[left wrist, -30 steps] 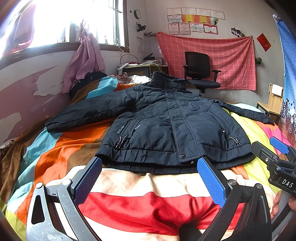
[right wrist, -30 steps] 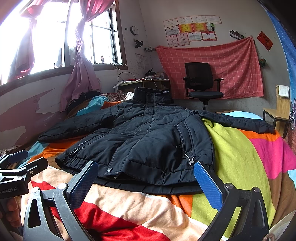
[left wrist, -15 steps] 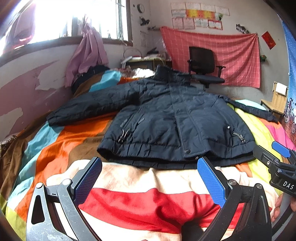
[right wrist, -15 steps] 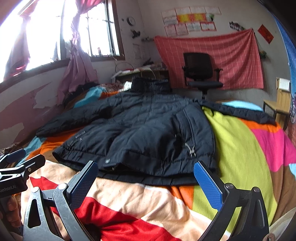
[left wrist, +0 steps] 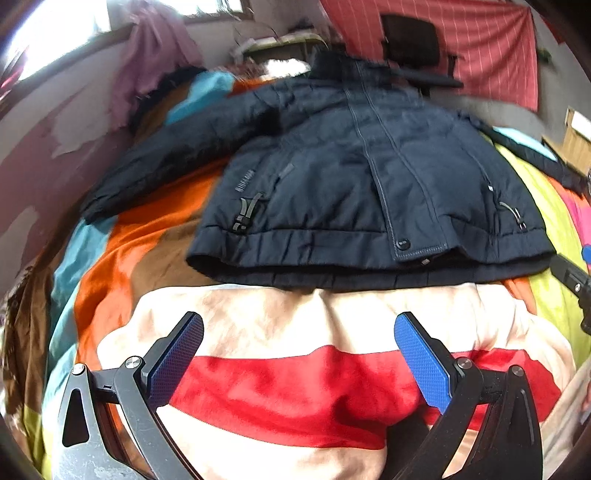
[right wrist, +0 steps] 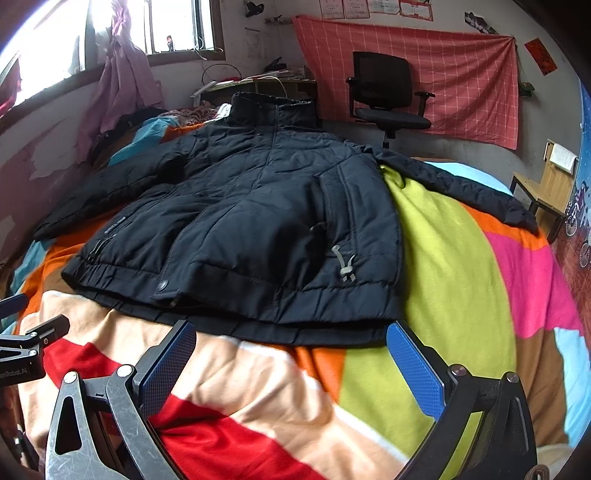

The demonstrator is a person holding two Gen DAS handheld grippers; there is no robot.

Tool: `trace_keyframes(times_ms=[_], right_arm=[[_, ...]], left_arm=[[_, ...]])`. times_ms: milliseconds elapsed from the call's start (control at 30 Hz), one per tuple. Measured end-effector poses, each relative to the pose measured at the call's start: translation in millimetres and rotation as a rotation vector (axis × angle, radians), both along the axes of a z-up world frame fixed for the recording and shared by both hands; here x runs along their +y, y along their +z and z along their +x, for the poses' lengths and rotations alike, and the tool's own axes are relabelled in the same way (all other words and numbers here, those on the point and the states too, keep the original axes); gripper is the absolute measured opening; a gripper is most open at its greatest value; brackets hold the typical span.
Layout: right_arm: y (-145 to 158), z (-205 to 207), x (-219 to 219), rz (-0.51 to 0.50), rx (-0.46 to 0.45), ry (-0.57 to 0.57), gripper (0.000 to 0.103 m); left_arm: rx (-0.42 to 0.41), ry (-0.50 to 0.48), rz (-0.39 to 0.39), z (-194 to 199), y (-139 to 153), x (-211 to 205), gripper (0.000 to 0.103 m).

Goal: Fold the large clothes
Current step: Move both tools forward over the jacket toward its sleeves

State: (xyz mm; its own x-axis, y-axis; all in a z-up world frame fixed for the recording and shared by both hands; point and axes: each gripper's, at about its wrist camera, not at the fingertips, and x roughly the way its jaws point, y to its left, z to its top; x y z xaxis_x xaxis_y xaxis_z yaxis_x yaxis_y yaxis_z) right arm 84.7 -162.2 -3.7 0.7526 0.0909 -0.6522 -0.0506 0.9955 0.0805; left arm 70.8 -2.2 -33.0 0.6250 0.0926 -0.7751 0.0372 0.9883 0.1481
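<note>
A dark navy padded jacket (left wrist: 354, 192) lies flat and zipped on the striped bedspread (left wrist: 280, 384), both sleeves spread out, hem toward me. In the right wrist view the same jacket (right wrist: 251, 221) fills the middle. My left gripper (left wrist: 298, 343) hangs open over the cream and red stripes, a little short of the hem, nothing between its blue pads. My right gripper (right wrist: 291, 354) is open too, just before the hem's right half, holding nothing. The left gripper's tip (right wrist: 26, 350) shows at the left edge of the right wrist view.
A wall with peeling paint (right wrist: 44, 147) runs along the bed's left side under a window (right wrist: 177, 26). Beyond the bed stand a black office chair (right wrist: 384, 96), a cluttered desk (right wrist: 258, 81) and a red checked cloth (right wrist: 443, 74). A wooden stool (right wrist: 543, 184) sits at right.
Both grippers have moved forward and tipped down toward the jacket's hem, which looks larger and closer now. Both stay open. The jacket has not moved.
</note>
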Motion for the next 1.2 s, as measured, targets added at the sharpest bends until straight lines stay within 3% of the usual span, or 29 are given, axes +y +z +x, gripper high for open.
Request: trace_keyframes(times_ms=[267, 467, 633, 767, 867, 1000, 1200], right_arm=[[23.7, 32.1, -28.2, -0.032, -0.003, -0.007, 0.103], [42.1, 66.1, -54.2, -0.046, -0.030, -0.014, 0.103], [42.6, 96.4, -80.6, -0.061, -0.042, -0.050, 0.103], [39.2, 123.9, -120.0, -0.048, -0.024, -0.154, 0.103], [37.5, 141.5, -151.2, -0.033, -0.005, -0.190, 0.103], [35.3, 173.1, -190.5, -0.103, -0.023, -0.254, 0.103], [16.5, 206.3, -234.9, -0.032, -0.037, -0.363, 0.103]], left_arm=[[0.188, 0.006, -0.021, 66.6, 23.3, -12.3, 0.101], [0.187, -0.087, 0.113, 109.9, 47.9, -44.6, 0.101], [0.157, -0.140, 0.204, 150.4, 60.0, -75.7, 0.101], [0.097, -0.221, 0.215, 188.5, 63.9, -105.6, 0.101], [0.016, -0.302, 0.188, 225.5, 59.4, -129.5, 0.101], [-0.036, -0.360, 0.133, 276.6, 43.4, -150.8, 0.101], [-0.086, -0.409, 0.021, 342.4, 20.2, -172.5, 0.101]])
